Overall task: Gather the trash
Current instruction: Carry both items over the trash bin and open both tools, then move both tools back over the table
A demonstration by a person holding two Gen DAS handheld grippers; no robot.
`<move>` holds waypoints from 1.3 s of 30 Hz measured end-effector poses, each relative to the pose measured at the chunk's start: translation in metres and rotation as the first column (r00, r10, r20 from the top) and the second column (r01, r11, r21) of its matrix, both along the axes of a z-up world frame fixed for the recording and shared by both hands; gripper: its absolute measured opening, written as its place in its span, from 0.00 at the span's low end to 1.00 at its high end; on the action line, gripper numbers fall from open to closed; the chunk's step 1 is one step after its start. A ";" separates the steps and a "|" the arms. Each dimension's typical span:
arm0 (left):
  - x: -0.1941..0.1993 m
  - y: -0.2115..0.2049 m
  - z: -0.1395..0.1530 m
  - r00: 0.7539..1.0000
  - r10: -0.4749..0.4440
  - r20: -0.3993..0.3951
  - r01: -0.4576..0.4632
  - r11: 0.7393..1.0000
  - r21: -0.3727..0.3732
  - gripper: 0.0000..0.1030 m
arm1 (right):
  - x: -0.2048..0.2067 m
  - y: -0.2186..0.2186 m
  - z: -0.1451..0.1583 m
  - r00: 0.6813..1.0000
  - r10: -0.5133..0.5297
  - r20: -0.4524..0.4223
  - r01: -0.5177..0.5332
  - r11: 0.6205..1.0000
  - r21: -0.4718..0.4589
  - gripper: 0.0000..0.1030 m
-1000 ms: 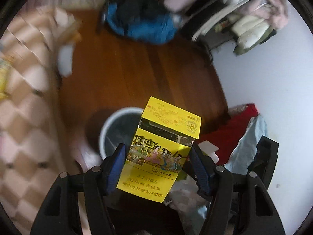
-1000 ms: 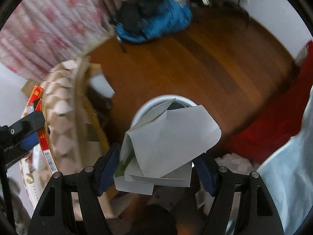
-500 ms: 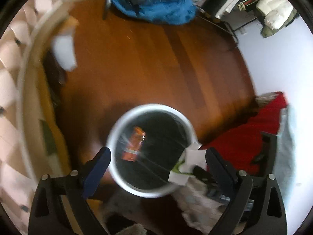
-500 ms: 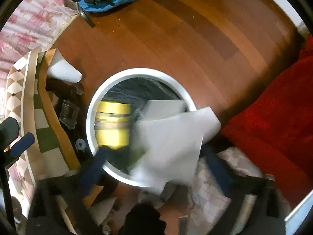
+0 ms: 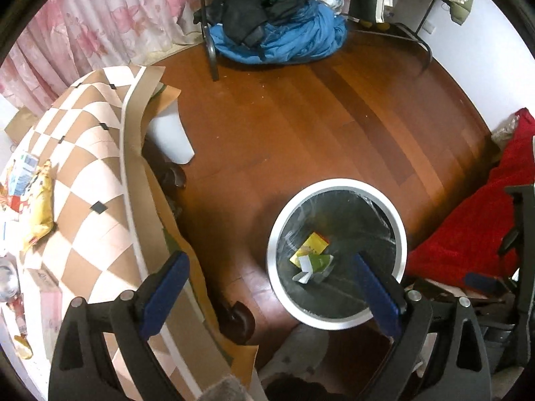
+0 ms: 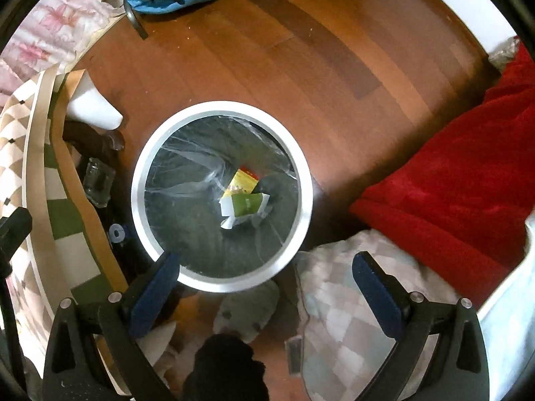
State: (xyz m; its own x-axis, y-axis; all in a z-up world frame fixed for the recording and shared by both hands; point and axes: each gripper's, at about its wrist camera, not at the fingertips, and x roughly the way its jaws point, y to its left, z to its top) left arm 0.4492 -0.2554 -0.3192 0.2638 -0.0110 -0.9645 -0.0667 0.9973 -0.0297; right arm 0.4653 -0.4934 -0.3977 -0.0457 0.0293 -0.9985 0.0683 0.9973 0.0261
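Observation:
A round white-rimmed bin [image 5: 398, 227] [image 6: 140, 180] with a clear liner stands on the wooden floor. At its bottom lie the yellow cigarette box [image 5: 309, 246] [image 6: 241, 182] and the folded white and green paper [image 5: 312, 265] [image 6: 245, 205]. My left gripper [image 5: 269, 284] hangs open above the floor and the bin's left rim, nothing between its blue pads. My right gripper [image 6: 267, 284] is open over the bin's near rim, also empty. More wrappers and packets [image 5: 30, 193] lie on the checked tablecloth at the left.
A table with a checked cloth [image 5: 87, 180] fills the left side, its dark curved legs [image 5: 234, 317] near the bin. A red blanket [image 6: 451, 167] and a patterned cloth [image 6: 341, 300] lie to the right. Blue and black clothes [image 5: 277, 33] are heaped by a rack.
Both grippers opened. The yellow box left the left gripper and the folded paper left the right one; both now lie in the bin. The right gripper sank closer to the bin.

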 end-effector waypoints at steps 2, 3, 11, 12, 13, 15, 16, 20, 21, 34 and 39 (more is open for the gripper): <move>-0.004 -0.002 0.007 1.000 -0.002 0.002 0.002 1.000 0.007 0.96 | -0.004 0.001 0.009 1.000 0.004 0.011 -0.004 1.000 -0.005 1.00; -0.007 -0.002 0.011 1.000 -0.004 0.005 0.004 1.000 0.014 0.96 | -0.007 0.001 0.014 1.000 0.003 0.014 -0.003 1.000 -0.005 1.00; -0.024 -0.006 0.059 0.997 -0.027 0.071 0.025 0.999 0.034 0.96 | -0.022 0.003 0.067 0.996 0.015 0.090 -0.014 1.000 -0.013 1.00; -0.026 -0.006 0.066 0.996 -0.029 0.081 0.027 0.999 0.031 0.96 | -0.024 0.003 0.077 0.994 0.014 0.104 -0.013 1.000 -0.010 1.00; -0.029 -0.005 0.074 0.995 -0.031 0.093 0.029 0.999 0.027 0.96 | -0.028 0.003 0.088 0.993 0.012 0.119 -0.011 1.000 -0.009 1.00; -0.035 -0.004 0.089 0.993 -0.033 0.117 0.030 0.999 0.026 0.96 | -0.034 0.004 0.106 0.989 0.011 0.146 -0.010 1.000 -0.010 1.00; -0.038 -0.002 0.100 0.991 -0.033 0.132 0.030 0.999 0.024 0.96 | -0.036 0.005 0.116 0.987 0.011 0.162 -0.009 1.000 -0.011 1.00; -0.052 0.007 0.133 0.982 -0.022 0.186 0.019 1.000 0.018 0.96 | -0.050 0.008 0.161 0.974 -0.003 0.226 0.002 1.000 0.006 1.00; -0.055 0.010 0.141 0.980 -0.017 0.197 0.012 1.000 0.029 0.96 | -0.053 0.010 0.170 0.971 -0.006 0.239 0.003 1.000 0.010 1.00; -0.119 0.176 0.199 0.920 0.247 0.304 -0.276 0.960 0.055 0.96 | -0.091 0.138 0.271 0.913 0.102 0.395 -0.169 0.976 0.140 1.00; -0.168 0.278 0.168 0.879 0.417 0.233 -0.450 0.886 0.110 0.96 | -0.102 0.245 0.232 0.925 0.199 0.323 -0.275 0.939 0.208 1.00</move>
State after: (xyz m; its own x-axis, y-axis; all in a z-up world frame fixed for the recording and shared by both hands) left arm 0.2809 0.0226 -0.1509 0.3917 0.2947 -0.8716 -0.5024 0.8621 0.0657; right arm 0.3634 -0.2488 -0.1657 0.2111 0.2993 -0.9305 -0.2177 0.9425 0.2537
